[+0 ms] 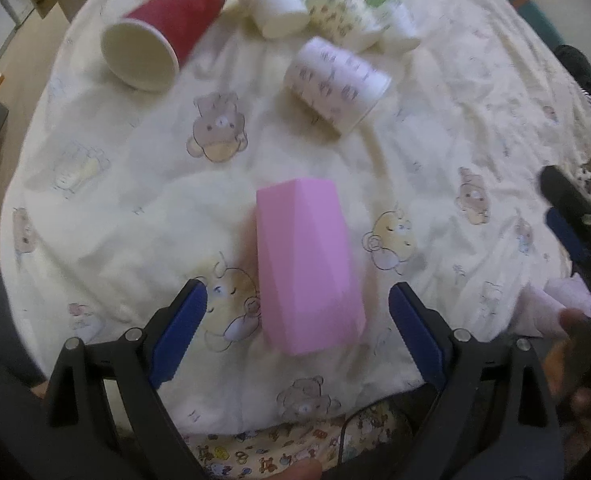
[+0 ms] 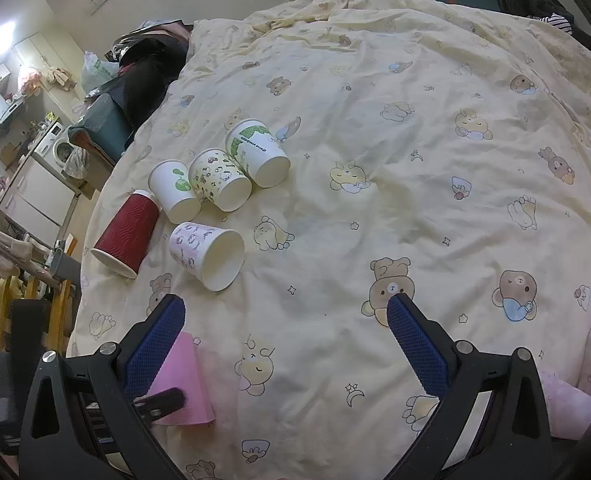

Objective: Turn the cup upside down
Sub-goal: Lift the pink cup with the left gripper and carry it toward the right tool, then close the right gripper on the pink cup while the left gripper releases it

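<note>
While the pink cup (image 1: 309, 268) stands at lower centre on the bed (image 1: 143, 168), both left tongs (image 1: 297, 316) and right tongs (image 2: 285, 332) gape released, grasping nothing.

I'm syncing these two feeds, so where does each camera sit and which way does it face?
Left wrist: on the left gripper, looking down at the pink cup on the bedspread; its open blue fingers show.
Right wrist: on the right gripper, facing across the bed; its open fingers show.
Shared: pink cup, red cup, paper cups.
</note>
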### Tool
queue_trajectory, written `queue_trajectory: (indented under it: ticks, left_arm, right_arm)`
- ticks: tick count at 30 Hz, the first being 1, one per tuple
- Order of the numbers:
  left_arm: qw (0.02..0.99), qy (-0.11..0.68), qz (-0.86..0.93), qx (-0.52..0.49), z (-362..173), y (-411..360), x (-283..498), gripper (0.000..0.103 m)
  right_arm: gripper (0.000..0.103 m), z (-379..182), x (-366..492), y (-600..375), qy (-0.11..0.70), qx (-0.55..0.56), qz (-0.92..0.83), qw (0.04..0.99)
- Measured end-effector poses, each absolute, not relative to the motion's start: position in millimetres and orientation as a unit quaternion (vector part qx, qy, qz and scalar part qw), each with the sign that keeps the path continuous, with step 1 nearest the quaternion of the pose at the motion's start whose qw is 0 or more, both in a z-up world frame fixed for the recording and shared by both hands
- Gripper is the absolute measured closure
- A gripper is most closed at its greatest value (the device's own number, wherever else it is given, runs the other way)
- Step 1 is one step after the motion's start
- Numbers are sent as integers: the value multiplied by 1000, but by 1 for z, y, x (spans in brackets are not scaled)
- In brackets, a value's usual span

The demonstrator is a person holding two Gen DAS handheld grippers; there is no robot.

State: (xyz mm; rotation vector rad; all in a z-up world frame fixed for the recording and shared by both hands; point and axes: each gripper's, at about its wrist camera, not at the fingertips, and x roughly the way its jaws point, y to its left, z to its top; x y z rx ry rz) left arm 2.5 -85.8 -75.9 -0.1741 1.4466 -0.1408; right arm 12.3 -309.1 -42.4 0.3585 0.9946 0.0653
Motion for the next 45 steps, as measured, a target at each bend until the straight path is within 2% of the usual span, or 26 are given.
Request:
queue_trajectory:
  ticks: [9,25,31,32,36,37,45]
  left_arm:
    - [763,636,-64,-100,-36,-45,5,12]
    - [809,588,4,-24,-56,10,20,13]
    - [816,576,7,-37,-59,20,22,13]
    - [816,577,7,-42,-60,21,23,13]
    - [816,576,5,-48,-60,24,26,13]
    - [816,576,6,-52,-59,24,27,13]
    - [813,578,-4,-67,-54,30,25,13]
  right_arm:
    - [0,-38,11,-298,466,154,38,871]
    - [0,-49,18,-272,522,173,88,830]
    - [0,-67,22,-239,564,175,125,797]
    - [2,-73,23,-234,574,181,133,788]
    - [22,-96,32,-220,615,227,161,738]
    - [24,-101,35,-216,625,232,169,726]
    - [28,-118,60,-173,679,151,196,692]
